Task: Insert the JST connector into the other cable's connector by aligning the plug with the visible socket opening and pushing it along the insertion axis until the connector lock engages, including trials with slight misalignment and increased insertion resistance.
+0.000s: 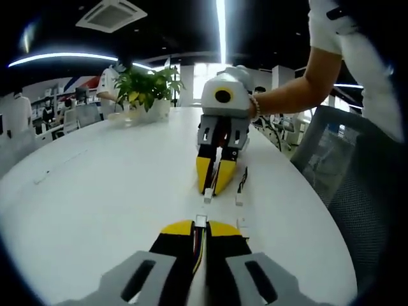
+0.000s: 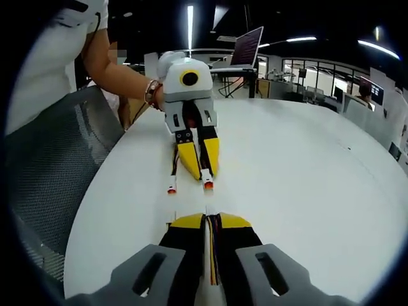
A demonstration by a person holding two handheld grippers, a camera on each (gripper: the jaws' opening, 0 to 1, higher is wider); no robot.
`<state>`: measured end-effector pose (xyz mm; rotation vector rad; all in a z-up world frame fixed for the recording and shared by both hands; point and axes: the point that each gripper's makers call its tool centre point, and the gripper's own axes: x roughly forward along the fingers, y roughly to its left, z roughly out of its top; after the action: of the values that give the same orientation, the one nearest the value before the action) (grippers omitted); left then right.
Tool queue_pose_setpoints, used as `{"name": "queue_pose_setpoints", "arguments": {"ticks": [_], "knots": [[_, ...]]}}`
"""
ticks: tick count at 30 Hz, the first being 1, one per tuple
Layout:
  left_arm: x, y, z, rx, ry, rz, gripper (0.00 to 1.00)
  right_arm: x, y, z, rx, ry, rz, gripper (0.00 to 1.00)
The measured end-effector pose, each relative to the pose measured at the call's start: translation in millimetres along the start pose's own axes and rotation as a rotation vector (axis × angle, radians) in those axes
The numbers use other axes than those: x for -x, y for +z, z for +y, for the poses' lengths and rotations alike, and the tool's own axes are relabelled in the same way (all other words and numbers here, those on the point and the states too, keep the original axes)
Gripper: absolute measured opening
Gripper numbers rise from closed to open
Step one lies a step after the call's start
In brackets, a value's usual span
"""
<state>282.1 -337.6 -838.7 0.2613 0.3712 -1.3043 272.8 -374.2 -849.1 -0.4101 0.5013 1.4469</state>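
Note:
My left gripper (image 1: 201, 224) is shut on a cable of coloured wires (image 1: 200, 250), whose small white connector (image 1: 201, 220) sticks out past the yellow jaw tips. Facing it, my right gripper (image 1: 211, 190) is shut on the other cable, its white connector (image 1: 208, 199) pointing back at mine across a short gap. From the right gripper view, my right gripper (image 2: 210, 220) pinches red, yellow and black wires (image 2: 214, 250). The left gripper (image 2: 203, 175) opposite shows its connector (image 2: 208, 185). The two connectors lie roughly in line and apart, low over the white table (image 1: 95, 185).
A spare cable (image 1: 241, 183) (image 2: 173, 171) lies on the table beside the grippers. A potted plant (image 1: 148, 89) stands at the far end. A mesh chair (image 1: 347, 159) (image 2: 54, 153) hugs the table edge. A person's arm (image 1: 296, 83) holds the right gripper. An open laptop (image 2: 247, 46) sits far back.

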Motion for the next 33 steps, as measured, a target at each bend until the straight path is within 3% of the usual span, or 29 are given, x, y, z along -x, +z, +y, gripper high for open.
{"name": "queue_pose_setpoints", "arguments": {"ticks": [12, 33], "knots": [[3, 5.6, 2.8, -0.054, -0.009, 0.042, 0.0, 5, 12.3, -6, 0.015, -0.007, -0.003, 0.04], [-1, 15.4, 5.8, -0.077, -0.003, 0.047, 0.0, 2, 27.5, -10, 0.068, -0.017, 0.003, 0.03]]}}
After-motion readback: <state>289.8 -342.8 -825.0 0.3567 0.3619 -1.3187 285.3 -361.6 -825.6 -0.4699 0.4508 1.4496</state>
